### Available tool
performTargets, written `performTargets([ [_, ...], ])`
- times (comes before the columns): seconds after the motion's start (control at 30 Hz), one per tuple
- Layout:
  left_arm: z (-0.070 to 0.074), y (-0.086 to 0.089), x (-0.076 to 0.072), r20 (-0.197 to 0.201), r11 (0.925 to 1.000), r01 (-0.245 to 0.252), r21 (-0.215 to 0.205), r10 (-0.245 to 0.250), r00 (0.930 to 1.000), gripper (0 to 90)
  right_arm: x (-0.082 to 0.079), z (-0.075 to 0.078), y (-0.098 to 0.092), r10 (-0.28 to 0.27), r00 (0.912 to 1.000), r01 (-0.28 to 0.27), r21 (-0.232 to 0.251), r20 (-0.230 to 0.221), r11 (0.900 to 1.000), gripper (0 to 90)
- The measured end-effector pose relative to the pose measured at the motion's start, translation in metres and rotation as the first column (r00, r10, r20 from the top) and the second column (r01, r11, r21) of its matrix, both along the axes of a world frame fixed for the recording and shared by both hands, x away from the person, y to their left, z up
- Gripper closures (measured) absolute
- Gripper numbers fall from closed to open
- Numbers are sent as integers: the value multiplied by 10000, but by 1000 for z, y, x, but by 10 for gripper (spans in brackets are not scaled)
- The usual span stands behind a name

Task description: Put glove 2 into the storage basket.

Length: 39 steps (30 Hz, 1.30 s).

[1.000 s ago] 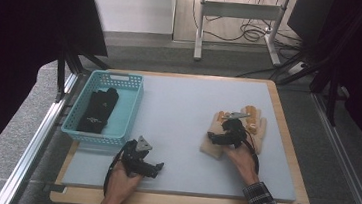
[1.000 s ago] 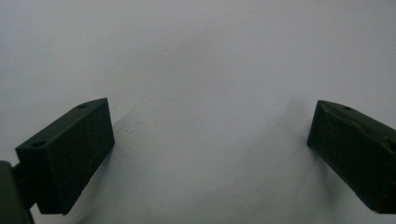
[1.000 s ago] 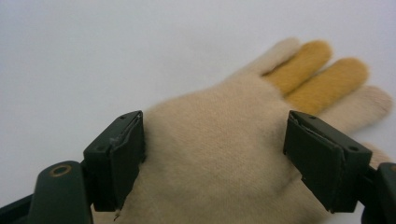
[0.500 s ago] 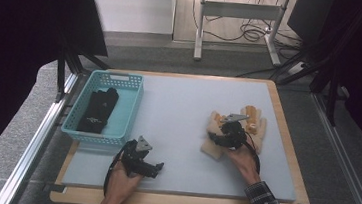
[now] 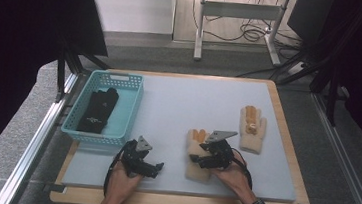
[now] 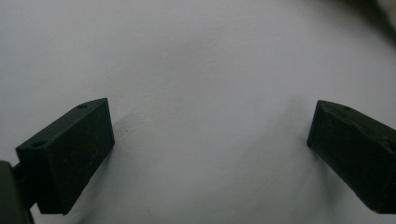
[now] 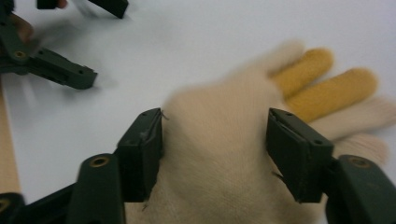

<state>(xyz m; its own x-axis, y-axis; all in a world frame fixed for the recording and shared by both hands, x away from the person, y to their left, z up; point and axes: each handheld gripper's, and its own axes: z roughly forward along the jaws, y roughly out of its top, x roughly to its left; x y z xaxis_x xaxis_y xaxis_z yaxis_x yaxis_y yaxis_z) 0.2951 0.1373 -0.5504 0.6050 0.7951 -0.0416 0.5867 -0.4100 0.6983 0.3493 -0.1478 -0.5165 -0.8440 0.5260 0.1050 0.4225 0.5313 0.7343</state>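
Observation:
A cream glove with yellow fingers (image 5: 195,169) (image 7: 224,112) lies flat on the grey mat near the front edge. My right gripper (image 5: 197,159) (image 7: 215,154) sits over its palm, jaws pressed against both sides of the fabric, shut on it. A second matching glove (image 5: 252,130) lies to the right and farther back, apart from the first. My left gripper (image 5: 156,168) (image 6: 210,149) rests low over bare mat at the front left, jaws wide open with nothing between them. It also appears in the right gripper view as the other gripper (image 7: 60,70) at the top left.
A teal plastic basket (image 5: 134,102) stands at the left of the mat (image 5: 194,98) with a pair of black gloves (image 5: 99,109) inside. A wooden rim (image 5: 286,137) borders the mat. Table legs and cables lie on the floor beyond.
My right gripper has dragged one cream glove left and toward the front edge, away from the other glove, which stayed in place. The left gripper has not moved.

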Motion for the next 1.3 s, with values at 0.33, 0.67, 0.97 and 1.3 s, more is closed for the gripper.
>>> performTargets([
  [0.33, 0, 0, 0, -8, 10000, 23, 27, -23, 10000, 7, 9, 12, -28, -703, 9969, 699, 132, 348, 9975, 399],
  [0.67, 0, 0, 0, -28, 10000, 37, 45, -37, 10000, 7, 33, 18, -74, -2016, 9784, 2016, 38, 455, 9795, 623],
  [0.97, 0, 1, 0, -20, 10000, 46, 53, -46, 10000, 7, 59, 32, -131, -3632, 9273, 3647, -3, 903, 9311, 679],
  [1.3, 0, 0, 0, -31, 10000, 29, 24, -29, 10000, 7, 83, 22, -165, -4399, 8918, 4428, -49, 1055, 8966, 454],
])
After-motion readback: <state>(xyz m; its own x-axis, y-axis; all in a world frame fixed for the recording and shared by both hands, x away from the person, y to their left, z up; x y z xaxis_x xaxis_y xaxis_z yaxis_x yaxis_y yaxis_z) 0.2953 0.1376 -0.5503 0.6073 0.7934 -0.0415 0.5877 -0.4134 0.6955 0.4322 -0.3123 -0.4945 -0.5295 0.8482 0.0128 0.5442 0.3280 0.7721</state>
